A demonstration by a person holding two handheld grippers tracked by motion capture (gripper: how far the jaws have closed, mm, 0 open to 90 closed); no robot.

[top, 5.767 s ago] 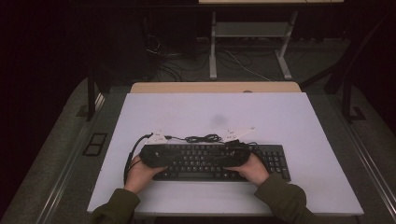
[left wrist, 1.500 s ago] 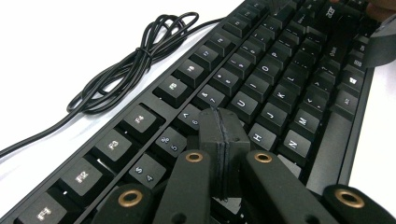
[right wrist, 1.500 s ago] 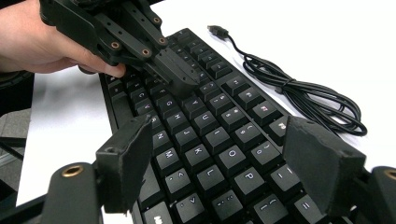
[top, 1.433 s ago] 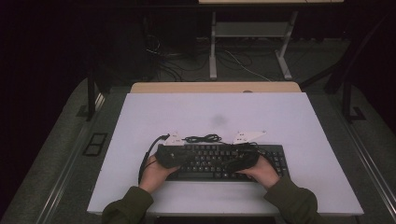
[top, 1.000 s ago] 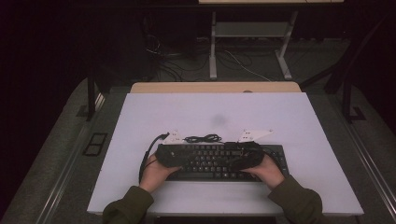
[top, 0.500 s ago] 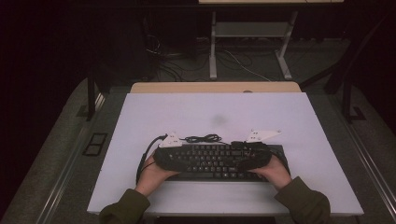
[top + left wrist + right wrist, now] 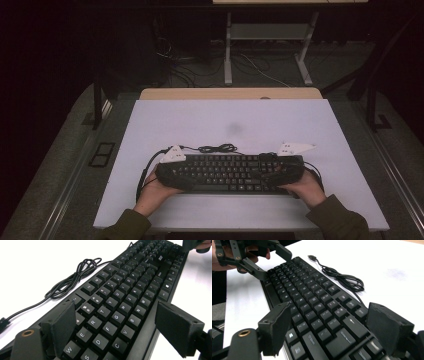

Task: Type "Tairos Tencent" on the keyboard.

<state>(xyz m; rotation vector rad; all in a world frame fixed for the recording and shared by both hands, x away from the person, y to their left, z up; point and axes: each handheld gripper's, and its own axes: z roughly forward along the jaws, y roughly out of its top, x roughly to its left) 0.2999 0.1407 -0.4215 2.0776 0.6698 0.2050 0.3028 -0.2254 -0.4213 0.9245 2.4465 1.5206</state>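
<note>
A black keyboard point(image 7: 230, 173) lies flat near the table's front edge, its cable point(image 7: 217, 148) coiled just behind it. My left gripper point(image 7: 167, 172) is at the keyboard's left end. In the left gripper view its jaws have just been opening and stand wide either side of the keyboard point(image 7: 130, 302), the pads point(image 7: 62, 325) off it, so the left gripper point(image 7: 117, 325) is open. My right gripper point(image 7: 290, 170) is at the right end. The right gripper point(image 7: 332, 327) also straddles the keyboard point(image 7: 312, 297) with pads point(image 7: 387, 327) set wide, pressing nothing.
The white tabletop point(image 7: 230, 120) stretches bare behind the keyboard, with a faint grey smudge point(image 7: 234, 129) at its middle. A wooden table edge point(image 7: 230, 93) lies beyond it. The cable's plug point(image 7: 312, 257) rests loose on the table.
Both hands have slid outward along the keyboard, the left toward its left end and the right toward its right end. The keyboard has stayed in place.
</note>
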